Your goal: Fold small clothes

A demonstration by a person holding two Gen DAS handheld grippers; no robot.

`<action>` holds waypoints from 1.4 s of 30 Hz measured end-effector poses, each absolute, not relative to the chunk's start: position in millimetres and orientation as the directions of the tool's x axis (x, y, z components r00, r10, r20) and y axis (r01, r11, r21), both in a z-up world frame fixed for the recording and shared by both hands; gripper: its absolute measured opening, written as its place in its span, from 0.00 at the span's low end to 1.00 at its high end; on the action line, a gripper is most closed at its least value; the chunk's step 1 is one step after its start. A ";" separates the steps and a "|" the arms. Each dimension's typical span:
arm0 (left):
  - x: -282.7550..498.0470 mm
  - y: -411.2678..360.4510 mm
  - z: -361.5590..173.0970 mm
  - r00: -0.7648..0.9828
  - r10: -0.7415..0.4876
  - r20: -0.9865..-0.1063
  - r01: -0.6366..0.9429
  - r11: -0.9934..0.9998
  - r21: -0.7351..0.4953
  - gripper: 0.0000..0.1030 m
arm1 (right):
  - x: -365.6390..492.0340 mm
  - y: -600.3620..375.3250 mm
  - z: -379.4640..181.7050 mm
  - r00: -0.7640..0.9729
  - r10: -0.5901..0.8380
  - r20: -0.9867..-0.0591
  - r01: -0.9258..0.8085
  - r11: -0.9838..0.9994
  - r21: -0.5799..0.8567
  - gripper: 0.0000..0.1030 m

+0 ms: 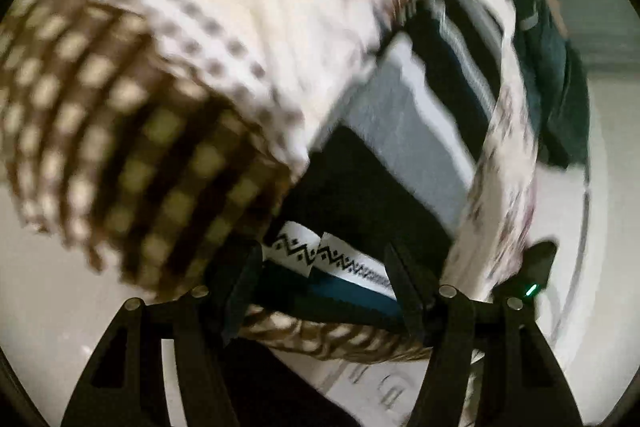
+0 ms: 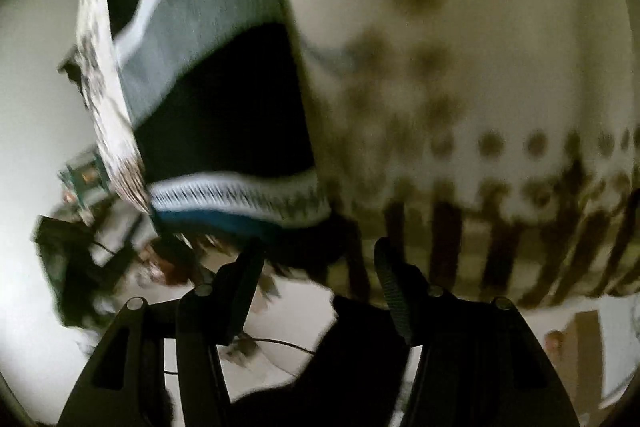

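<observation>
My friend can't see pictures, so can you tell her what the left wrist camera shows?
A cream cloth with brown dots and checks hangs blurred across the view, beside a dark cloth with grey and white stripes. Below, the open left hand-held gripper frames a white zigzag band on the dark cloth.

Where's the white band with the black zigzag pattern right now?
In the left wrist view, the zigzag band sits low centre between the left gripper fingers, beside brown checked fabric.

The left tongs are built of matte black plastic, with silver pins seen at the linkage joints. On the right tongs a ribbed pad is shown along one finger.
</observation>
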State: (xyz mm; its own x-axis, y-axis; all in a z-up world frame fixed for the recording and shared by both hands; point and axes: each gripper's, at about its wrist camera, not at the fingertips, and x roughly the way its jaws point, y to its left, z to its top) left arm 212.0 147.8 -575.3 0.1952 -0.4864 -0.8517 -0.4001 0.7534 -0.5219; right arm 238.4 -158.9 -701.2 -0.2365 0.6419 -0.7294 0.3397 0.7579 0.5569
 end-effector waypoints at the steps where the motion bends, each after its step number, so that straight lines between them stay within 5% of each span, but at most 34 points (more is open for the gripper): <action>1: 215.6 140.2 -587.7 0.158 -0.464 -0.872 -0.390 0.781 -0.487 0.59 | 241.4 -161.5 -704.7 -0.225 0.659 -0.717 0.356 0.741 0.569 0.58; 10: 219.2 128.4 -619.3 0.123 -0.493 -0.861 -0.333 0.797 -0.504 0.65 | 244.6 -151.6 -745.6 -0.190 0.770 -0.609 0.470 0.616 0.632 0.57; 11: 218.5 128.4 -617.8 0.133 -0.496 -0.858 -0.334 0.793 -0.509 0.62 | 243.7 -151.1 -744.8 -0.181 0.774 -0.606 0.472 0.609 0.637 0.54; 12: 217.2 128.0 -615.2 0.143 -0.498 -0.855 -0.330 0.791 -0.516 0.62 | 242.6 -151.0 -743.8 -0.176 0.779 -0.602 0.473 0.603 0.642 0.39; 14: 212.6 127.4 -608.0 0.146 -0.495 -0.857 -0.306 0.801 -0.515 0.20 | 239.2 -153.8 -740.4 -0.164 0.793 -0.587 0.480 0.584 0.654 0.24; 16: 211.1 129.1 -596.8 0.166 -0.515 -0.841 -0.304 0.784 -0.541 0.13 | 237.7 -140.9 -735.4 -0.136 0.812 -0.568 0.492 0.553 0.672 0.16; 23: 216.8 131.9 -521.0 0.279 -0.505 -0.817 -0.269 0.775 -0.572 0.13 | 243.4 -141.0 -678.5 -0.055 0.867 -0.495 0.435 0.467 0.770 0.15; 30: 281.2 137.8 -451.5 0.453 -0.567 -0.688 -0.182 0.697 -0.694 0.13 | 293.2 -161.8 -600.3 0.091 0.896 -0.434 0.353 0.378 0.856 0.14; 42: 515.5 128.4 -455.1 0.563 -0.520 -0.642 -0.058 0.750 -0.659 0.13 | 538.5 -179.8 -545.1 0.333 0.789 -0.517 0.178 0.485 0.856 0.14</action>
